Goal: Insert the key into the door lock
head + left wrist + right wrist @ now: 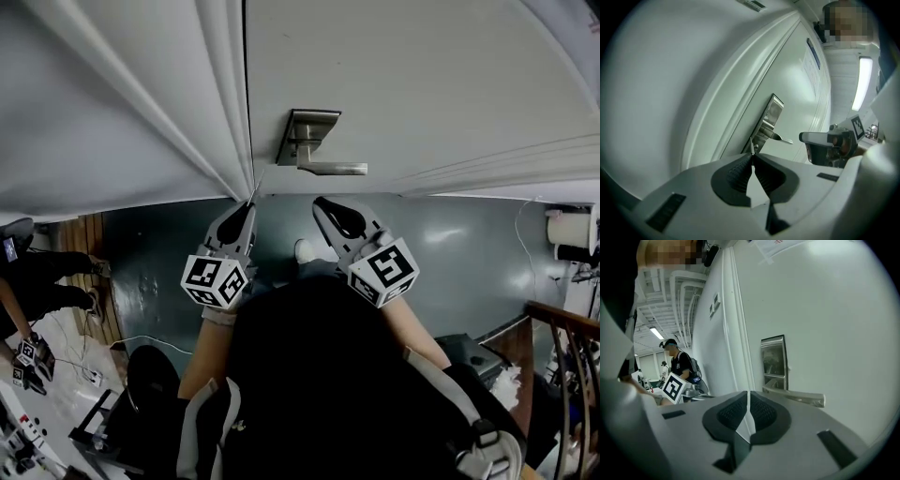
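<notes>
A steel lock plate (309, 131) with a lever handle (333, 169) is set in the white door (412, 84). My left gripper (249, 205) is shut on a thin metal key (257, 186), whose tip points at the door's edge just left of the plate. In the left gripper view the key (752, 146) sticks out of the closed pads below the lock plate (770, 116), apart from it. My right gripper (322, 204) hovers under the handle, shut with nothing in it. In the right gripper view the plate (774, 361) and handle (797, 397) lie just beyond its tips (748, 393).
The door frame (220, 103) runs along the left of the door. The grey floor (469, 244) lies below, with a wooden railing (562, 347) at the right. A person (679, 363) stands behind, and a desk with gear (37, 412) is at the lower left.
</notes>
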Demonstrator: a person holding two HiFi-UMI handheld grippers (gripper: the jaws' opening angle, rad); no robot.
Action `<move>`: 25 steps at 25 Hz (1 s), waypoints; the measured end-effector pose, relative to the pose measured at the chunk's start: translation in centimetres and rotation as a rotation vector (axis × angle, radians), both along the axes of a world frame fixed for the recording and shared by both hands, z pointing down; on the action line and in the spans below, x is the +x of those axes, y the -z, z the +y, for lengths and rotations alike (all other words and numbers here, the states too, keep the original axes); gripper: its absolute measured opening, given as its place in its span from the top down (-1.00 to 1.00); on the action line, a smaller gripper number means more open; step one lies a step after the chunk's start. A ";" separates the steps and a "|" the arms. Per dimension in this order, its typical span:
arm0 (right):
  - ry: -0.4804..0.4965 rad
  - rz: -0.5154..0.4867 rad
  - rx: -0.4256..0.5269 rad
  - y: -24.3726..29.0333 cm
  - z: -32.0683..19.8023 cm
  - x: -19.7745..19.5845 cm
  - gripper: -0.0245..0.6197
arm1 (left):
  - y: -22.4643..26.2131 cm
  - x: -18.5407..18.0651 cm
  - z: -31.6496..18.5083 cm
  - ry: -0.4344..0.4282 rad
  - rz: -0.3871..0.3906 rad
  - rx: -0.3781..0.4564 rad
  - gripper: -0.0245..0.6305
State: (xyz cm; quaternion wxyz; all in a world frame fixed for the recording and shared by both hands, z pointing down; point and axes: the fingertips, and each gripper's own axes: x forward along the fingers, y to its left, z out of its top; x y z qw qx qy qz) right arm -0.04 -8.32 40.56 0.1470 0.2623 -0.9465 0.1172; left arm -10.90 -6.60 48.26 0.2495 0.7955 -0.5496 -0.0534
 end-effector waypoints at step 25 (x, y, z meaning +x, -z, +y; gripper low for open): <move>-0.292 0.103 -0.058 -2.3 2.6 8.2 0.84 | -5.7 4.4 -4.5 -0.041 0.710 -0.189 0.85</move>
